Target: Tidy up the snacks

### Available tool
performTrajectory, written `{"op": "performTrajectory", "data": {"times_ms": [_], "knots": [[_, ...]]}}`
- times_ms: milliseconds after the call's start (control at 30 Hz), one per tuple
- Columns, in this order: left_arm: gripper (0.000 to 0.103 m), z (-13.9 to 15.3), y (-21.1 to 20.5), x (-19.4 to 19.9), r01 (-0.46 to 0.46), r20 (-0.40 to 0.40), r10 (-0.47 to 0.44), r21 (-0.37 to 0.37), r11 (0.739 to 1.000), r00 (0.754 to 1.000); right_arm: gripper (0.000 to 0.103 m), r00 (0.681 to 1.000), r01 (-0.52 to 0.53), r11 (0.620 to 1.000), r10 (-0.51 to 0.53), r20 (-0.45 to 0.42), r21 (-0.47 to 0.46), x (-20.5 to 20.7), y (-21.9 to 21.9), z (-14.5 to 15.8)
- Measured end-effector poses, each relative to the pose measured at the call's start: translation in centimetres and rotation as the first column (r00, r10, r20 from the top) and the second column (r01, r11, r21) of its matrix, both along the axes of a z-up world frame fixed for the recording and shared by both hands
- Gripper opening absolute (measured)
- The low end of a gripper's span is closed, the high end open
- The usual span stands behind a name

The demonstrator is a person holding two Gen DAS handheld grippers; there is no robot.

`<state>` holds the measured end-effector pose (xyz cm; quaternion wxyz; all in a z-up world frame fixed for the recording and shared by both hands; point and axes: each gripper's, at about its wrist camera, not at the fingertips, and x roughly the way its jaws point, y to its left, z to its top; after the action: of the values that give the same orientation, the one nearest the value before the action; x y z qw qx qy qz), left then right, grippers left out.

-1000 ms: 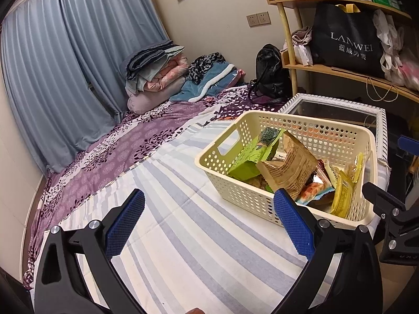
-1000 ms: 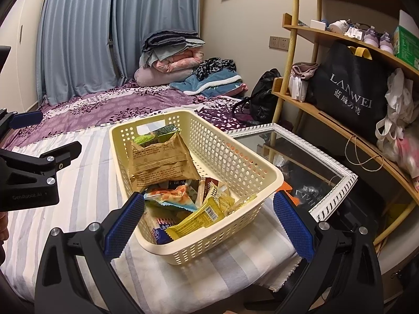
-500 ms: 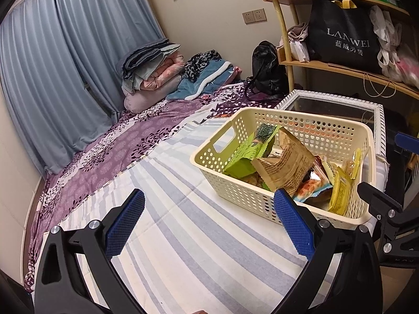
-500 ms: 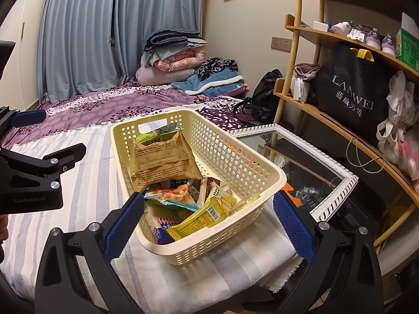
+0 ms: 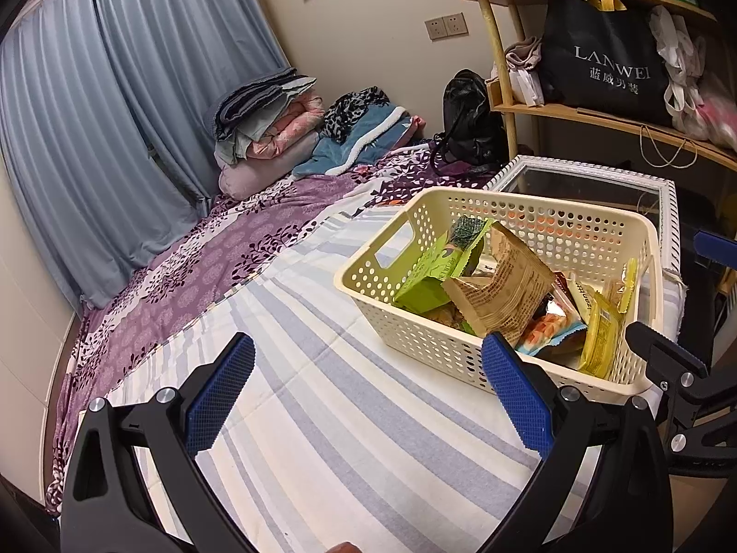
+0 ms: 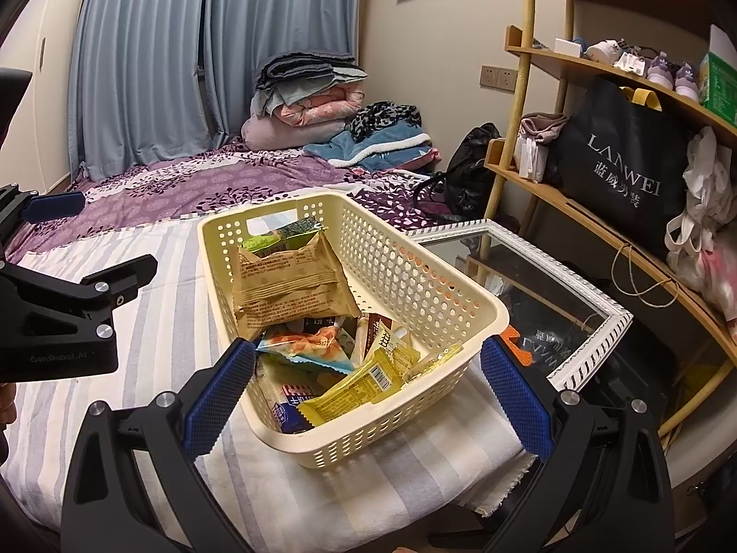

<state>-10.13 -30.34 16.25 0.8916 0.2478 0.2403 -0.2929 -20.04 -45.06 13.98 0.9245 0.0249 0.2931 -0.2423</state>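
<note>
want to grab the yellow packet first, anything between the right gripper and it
Only the basket's near wall. The yellow packet lies just behind it, uncovered; the open right gripper could likely come from above.

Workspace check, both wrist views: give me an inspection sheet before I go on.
Surface: striped sheet over a bed, bare in front of the left tongs.
Job's things: cream basket near the sheet's edge, holding a brown packet, green packet, yellow packet and others.
Clutter: nothing seen on the sheet.
Grippers: left tongs and right tongs open, empty.
Cables: nothing seen.
Surroundings: framed mirror beside the basket, shelves, folded bedding.
</note>
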Motion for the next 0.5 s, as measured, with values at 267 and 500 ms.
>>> {"op": "performTrajectory", "data": {"times_ms": [267,500], "knots": [[0.1,-0.16,-0.17,-0.04,-0.006,0.02,0.005,0.014,1.0,1.0,0.098,1.0,-0.005,1.0,0.005,-0.001,0.0,0.16,0.04,-0.03],[0.1,-0.24,-0.19,0.42,-0.006,-0.019,0.006,-0.001,1.0,1.0,0.098,1.0,-0.001,1.0,0.001,-0.004,0.004,0.18,-0.16,-0.18]]}}
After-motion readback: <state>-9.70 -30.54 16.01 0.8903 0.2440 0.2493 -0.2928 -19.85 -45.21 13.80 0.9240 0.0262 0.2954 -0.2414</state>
